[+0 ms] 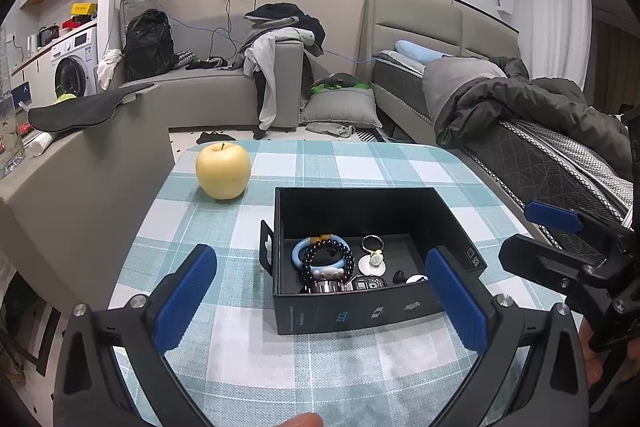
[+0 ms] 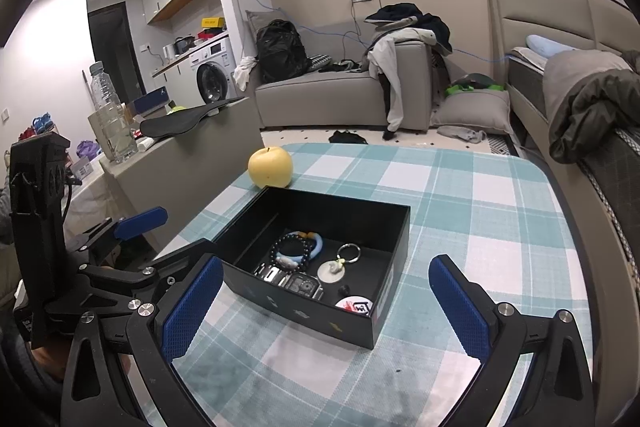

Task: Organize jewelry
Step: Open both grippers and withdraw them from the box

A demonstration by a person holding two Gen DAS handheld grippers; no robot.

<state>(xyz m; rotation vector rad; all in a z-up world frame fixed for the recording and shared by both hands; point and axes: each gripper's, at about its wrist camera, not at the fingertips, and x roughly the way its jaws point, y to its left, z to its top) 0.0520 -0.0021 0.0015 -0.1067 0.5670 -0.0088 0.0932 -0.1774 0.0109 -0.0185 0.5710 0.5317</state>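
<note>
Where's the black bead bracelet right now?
The black bead bracelet lies inside the black box, at its left end in the left wrist view, overlapping the light blue bangle, with the watch just nearer.

Hardly any writing can be read. The black box point(image 1: 352, 311) carries small printed icons and a few lines of fine text on its near outer wall, all too small to make out. Inside it, a round white badge point(image 2: 353, 305) bears a red and black mark, not legible. The digital watch point(image 2: 305, 285) face shows no readable digits. A yellow box point(image 2: 212, 22) above the washing machine point(image 2: 212, 73) has dark lettering, blurred.
</note>
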